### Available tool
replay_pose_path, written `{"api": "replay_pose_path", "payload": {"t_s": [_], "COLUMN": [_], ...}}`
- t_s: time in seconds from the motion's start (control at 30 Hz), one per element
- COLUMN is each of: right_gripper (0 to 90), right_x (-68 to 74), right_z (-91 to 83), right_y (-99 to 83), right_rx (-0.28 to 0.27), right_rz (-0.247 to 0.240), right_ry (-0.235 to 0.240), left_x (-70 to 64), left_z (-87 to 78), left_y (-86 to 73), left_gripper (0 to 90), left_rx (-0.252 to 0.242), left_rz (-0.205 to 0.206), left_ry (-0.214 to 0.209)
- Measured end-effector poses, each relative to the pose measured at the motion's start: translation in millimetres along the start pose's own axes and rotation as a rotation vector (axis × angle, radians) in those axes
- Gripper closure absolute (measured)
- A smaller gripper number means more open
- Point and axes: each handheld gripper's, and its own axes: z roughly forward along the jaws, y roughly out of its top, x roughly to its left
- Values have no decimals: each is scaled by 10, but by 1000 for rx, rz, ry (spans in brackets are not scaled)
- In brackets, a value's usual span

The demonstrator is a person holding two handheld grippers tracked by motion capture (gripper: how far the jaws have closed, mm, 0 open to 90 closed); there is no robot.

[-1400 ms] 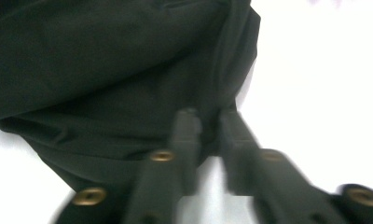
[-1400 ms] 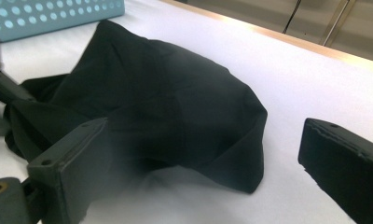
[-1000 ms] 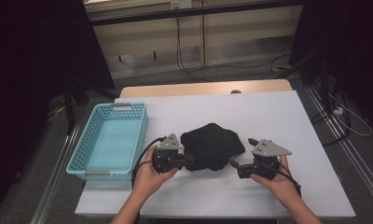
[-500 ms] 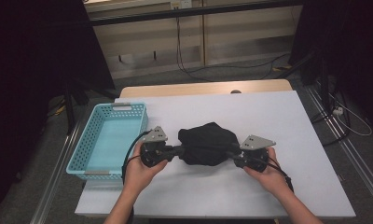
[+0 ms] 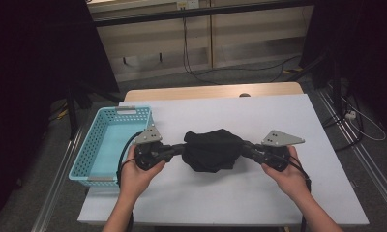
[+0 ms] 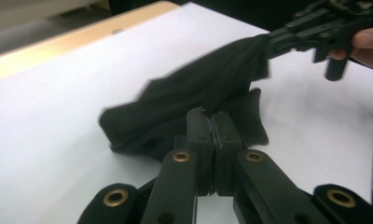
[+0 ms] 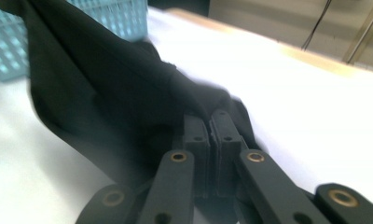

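Item: black cloth (image 5: 212, 149), one piece, bunched, near the middle of the white table (image 5: 278, 116), toward the person's edge. Its underside appears to rest on the tabletop in the high view, though the dark folds make that hard to confirm.

Item: left gripper (image 5: 178, 149), held in the person's left hand (image 5: 138, 171), pointing right. Jaws closed tight on the cloth's left edge; in the left gripper view (image 6: 211, 122) fabric is pinched between the two pads.

Item: right gripper (image 5: 245, 148), held in the right hand (image 5: 289, 175), pointing left. Jaws likewise pressed together on the cloth's right edge; the right gripper view (image 7: 209, 122) shows fabric bulging just above the pads.

Item: light-blue basket (image 5: 87, 159), perforated walls, at the table's left edge, just beside the left hand, apart from the cloth.

Item: wooden strip (image 5: 211, 92) along the table's far side.
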Motion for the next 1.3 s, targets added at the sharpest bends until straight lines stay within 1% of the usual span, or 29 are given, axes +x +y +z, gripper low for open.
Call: {"api": "replay_pose_path", "payload": {"t_s": [0.03, 0.07, 0.13, 0.17, 0.23, 0.27, 0.33, 0.37, 0.43, 0.5, 0.57, 0.6, 0.67, 0.73, 0.77, 0.8, 0.83, 0.93, 0.97, 1.0, 1.03, 1.07, 1.1, 1.13, 1.2, 1.23, 1.27, 1.3], "right_gripper": [876, 876, 876, 876, 876, 875, 873, 872, 864, 836, 745, 696, 587, 528, 497, 461, 445, 438, 437, 426, 408, 400, 395, 379, 347, 340, 314, 281], "right_x": [-4, -10, -26, -42, -78, -96, -126, -135, -141, -129, -120, -116, -112, -101, -93, -82, -74, -76, -83, -89, -95, -100, -108, -116, -126, -130, -130, -131], "right_z": [-15, -18, 5, 26, 79, 113, 192, 242, 363, 489, 576, 597, 604, 569, 543, 515, 485, 406, 388, 380, 373, 368, 365, 360, 359, 361, 364, 365], "right_y": [25, 52, 106, 126, 163, 183, 215, 220, 197, 148, 99, 76, 53, 57, 65, 72, 77, 73, 68, 60, 54, 46, 41, 38, 32, 26, 21, 17], "right_rx": [-12, -22, -21, -22, -19, -19, -17, -14, -3, 22, 48, 54, 64, 64, 62, 55, 47, 32, 36, 43, 47, 42, 35, 37, 40, 41, 43, 42], "right_rz": [24, 35, 20, 21, 21, 15, -2, -11, -10, -12, -5, -1, 16, 16, 17, 20, 19, 8, 13, 17, 20, 26, 30, 36, 52, 56, 58, 57], "right_ry": [13, 11, -7, -8, -24, -31, -47, -59, -67, -82, -95, -105, -97, -100, -91, -84, -84, -84, -78, -74, -72, -73, -73, -75, -78, -79, -85, -106], "left_x": [24, 48, 98, 129, 184, 208, 250, 264, 285, 309, 327, 338, 349, 356, 360, 370, 374, 367, 366, 358, 352, 342, 332, 317, 266, 238, 208, 172], "left_z": [3, 15, 35, 43, 52, 60, 72, 86, 123, 167, 203, 216, 233, 244, 242, 231, 218, 176, 160, 147, 139, 137, 136, 141, 166, 187, 214, 249], "left_y": [6, 6, 1, -6, -18, -23, -23, -23, -31, -74, -138, -171, -236, -294, -322, -344, -361, -394, -397, -398, -392, -381, -365, -346, -306, -286, -268, -255], "left_gripper": [887, 887, 887, 887, 888, 888, 888, 888, 888, 888, 886, 885, 881, 874, 870, 867, 868, 868, 867, 857, 804, 671, 548, 473, 386, 347, 317, 296], "left_rx": [-5, -13, -9, -6, -4, -9, -12, -9, 15, 44, 76, 90, 103, 120, 112, 116, 122, 126, 123, 116, 97, 76, 64, 56, 37, 40, 45, 46], "left_rz": [-7, -14, -23, -31, -46, -61, -82, -100, -99, -108, -120, -126, -138, -146, -159, -161, -162, -173, -169, -174, -166, -160, -151, -143, -123, -103, -89, -85], "left_ry": [-2, -2, 18, 25, 58, 64, 85, 84, 118, 136, 155, 155, 149, 147, 143, 143, 144, 144, 147, 150, 162, 185, 193, 187, 176, 169, 155, 134]}}
